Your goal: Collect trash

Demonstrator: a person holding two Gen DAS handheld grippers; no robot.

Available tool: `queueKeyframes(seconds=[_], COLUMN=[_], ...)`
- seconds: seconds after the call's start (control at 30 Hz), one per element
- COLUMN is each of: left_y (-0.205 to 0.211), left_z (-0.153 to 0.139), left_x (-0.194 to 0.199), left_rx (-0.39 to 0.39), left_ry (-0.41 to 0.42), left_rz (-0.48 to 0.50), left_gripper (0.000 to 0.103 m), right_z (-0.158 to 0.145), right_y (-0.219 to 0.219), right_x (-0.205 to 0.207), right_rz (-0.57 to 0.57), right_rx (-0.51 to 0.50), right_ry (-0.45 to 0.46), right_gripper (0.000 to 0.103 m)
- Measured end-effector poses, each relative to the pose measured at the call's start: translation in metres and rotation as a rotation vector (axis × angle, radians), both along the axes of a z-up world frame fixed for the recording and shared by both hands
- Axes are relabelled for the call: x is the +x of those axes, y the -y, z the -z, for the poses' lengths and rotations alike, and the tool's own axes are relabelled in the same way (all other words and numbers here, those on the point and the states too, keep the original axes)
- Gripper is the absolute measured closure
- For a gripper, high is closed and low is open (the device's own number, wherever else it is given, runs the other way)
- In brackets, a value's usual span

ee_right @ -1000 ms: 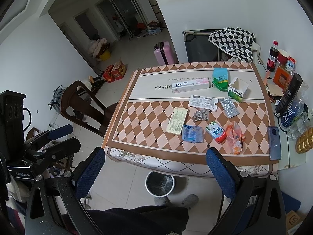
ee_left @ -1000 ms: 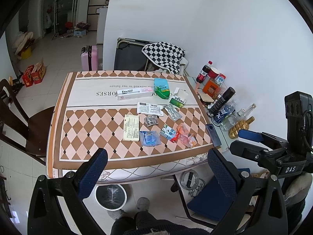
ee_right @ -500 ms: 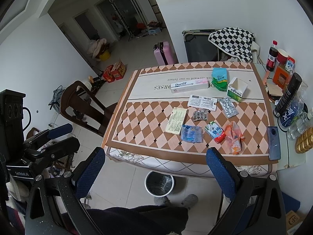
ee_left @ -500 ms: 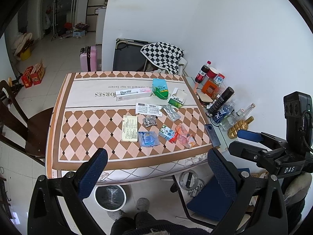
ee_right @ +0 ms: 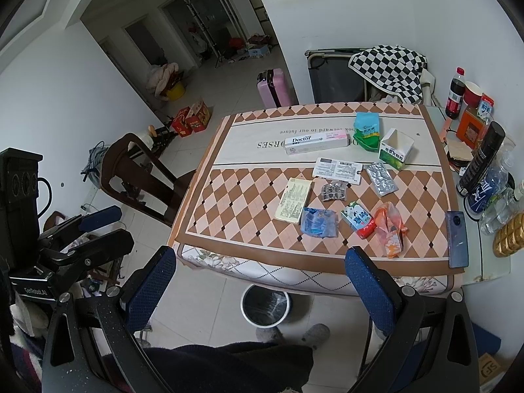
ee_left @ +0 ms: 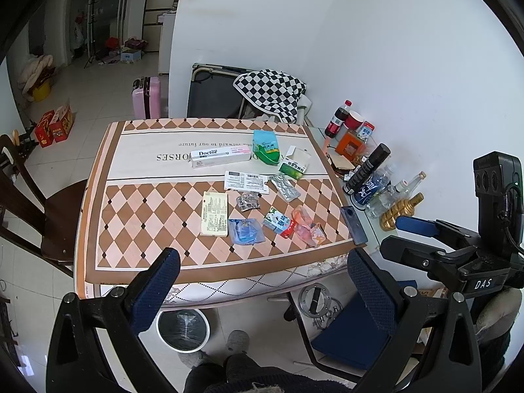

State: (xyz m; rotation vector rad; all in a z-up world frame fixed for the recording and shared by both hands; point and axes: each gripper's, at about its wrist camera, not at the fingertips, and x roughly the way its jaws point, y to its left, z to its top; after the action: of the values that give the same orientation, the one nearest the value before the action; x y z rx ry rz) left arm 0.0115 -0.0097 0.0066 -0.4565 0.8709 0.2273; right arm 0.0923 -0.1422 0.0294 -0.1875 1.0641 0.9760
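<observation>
Trash lies on the checked tablecloth (ee_left: pixel 147 216): a white Doctor box (ee_left: pixel 221 157), a green bag (ee_left: pixel 266 147), an open green box (ee_left: pixel 294 163), a leaflet (ee_left: pixel 246 181), a blister pack (ee_left: pixel 284 187), a pale flat box (ee_left: pixel 214 213), a blue wrapper (ee_left: pixel 245 232), a small carton (ee_left: pixel 278 222) and an orange bag (ee_left: pixel 308 227). A white bin (ee_left: pixel 182 329) stands on the floor below the table's near edge. My left gripper (ee_left: pixel 262 281) and right gripper (ee_right: pixel 258 281) both hang open and empty in front of the table, well short of the trash.
A dark phone (ee_left: pixel 353 224) lies at the table's right edge. Bottles and jars (ee_left: pixel 366 177) crowd a glass side table on the right. A wooden chair (ee_left: pixel 29 203) stands left, a blue-seated chair (ee_left: pixel 347 340) near right. A person's slippered feet (ee_left: pixel 229 344) are beside the bin.
Both views have drifted only very slightly. Nothing on the table has moved, and both grippers stay open and empty.
</observation>
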Motion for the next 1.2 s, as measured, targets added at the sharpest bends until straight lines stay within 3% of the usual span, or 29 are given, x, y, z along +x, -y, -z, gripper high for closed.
queueKeyframes(seconds=[0.97, 1.1, 1.2], left_y=[0.006, -0.006, -0.025], left_z=[0.006, 0.02, 0.043], left_x=[0.005, 0.013, 0.027], left_rx=[-0.002, 0.106, 0.214], left_ry=[-0.008, -0.054, -0.105], left_rz=[0.003, -0.071, -0.136], left_gripper=[0.0, 0.0, 0.0], right_z=[0.003, 0.007, 0.022], right_y=[0.0, 0.0, 0.004], right_x=[0.002, 0.009, 0.023], right_rz=[0.006, 0.098, 0.243], right_rx=[0.001, 0.003, -0.037], right_ry=[-0.002, 0.0, 0.034], right_gripper=[0.0, 0.0, 0.0])
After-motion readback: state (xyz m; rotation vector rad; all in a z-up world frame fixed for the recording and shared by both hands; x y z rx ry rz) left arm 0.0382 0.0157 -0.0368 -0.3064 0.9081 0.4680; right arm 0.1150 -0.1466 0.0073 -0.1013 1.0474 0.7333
